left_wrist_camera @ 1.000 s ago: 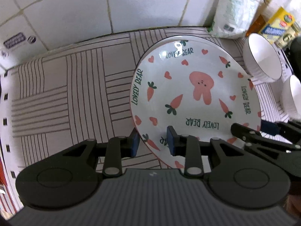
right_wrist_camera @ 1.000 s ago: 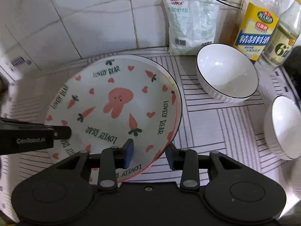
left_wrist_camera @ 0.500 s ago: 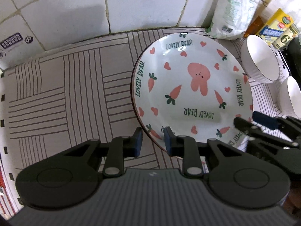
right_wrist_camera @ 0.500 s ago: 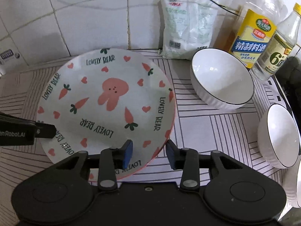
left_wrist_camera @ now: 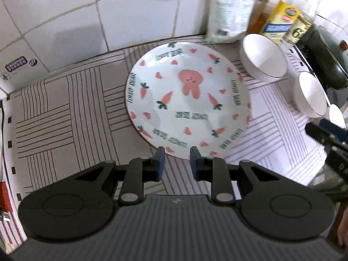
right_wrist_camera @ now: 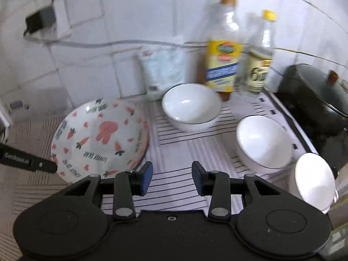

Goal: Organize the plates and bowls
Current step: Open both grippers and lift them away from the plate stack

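Both tongs, L [left_wrist_camera: 176, 163] & R [right_wrist_camera: 171, 178], slightly apart, empty.

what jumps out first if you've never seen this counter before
The big plate with a pink rabbit, carrots and hearts, flat on the striped mat below the tiled wall. To its right, white bowls stand in a row, with two yellow-labelled bottles behind them.
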Tool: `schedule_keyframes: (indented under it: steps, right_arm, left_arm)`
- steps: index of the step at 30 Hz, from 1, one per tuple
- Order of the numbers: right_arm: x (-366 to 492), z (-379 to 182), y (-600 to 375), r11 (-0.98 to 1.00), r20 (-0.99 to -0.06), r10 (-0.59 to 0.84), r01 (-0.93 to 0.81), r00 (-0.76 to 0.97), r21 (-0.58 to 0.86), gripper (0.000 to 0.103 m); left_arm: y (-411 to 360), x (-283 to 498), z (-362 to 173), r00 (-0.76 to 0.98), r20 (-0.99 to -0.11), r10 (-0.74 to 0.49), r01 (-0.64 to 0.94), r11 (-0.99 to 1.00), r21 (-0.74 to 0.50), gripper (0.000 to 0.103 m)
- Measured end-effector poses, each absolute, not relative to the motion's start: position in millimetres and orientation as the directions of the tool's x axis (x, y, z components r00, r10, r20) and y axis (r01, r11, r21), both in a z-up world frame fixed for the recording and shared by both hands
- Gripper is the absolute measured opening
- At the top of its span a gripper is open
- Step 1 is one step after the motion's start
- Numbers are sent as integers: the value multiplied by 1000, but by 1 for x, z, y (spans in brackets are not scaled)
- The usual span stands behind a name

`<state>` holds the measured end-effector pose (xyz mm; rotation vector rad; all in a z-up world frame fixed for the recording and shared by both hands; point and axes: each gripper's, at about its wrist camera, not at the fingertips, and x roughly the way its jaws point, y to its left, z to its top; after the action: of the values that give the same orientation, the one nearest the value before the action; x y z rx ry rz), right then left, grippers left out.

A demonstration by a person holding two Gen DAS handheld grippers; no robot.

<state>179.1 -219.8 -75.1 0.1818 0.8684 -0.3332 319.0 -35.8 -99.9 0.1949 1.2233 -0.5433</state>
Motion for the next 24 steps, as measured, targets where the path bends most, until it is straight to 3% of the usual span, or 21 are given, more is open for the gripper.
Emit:
schedule_keyframes:
  steps: [7, 15, 24]
  right_arm:
    - [134, -49, -263, 956, -694, -173, 287, 699, 51, 48]
    - [78, -40, -339, 973, -624, -145, 226, 768, 52, 64]
    - [40, -59, -408, 986, -635, -108, 162, 765, 27, 74]
  left_arm:
    - [-62, 281, -65, 291, -906, -307, 493, 860, -134, 24]
    - [-125, 228, -45, 327, -870, -368, 495, 851, -173, 28]
    - [-212, 181, -46, 324, -841, -434, 526, 821, -221, 51]
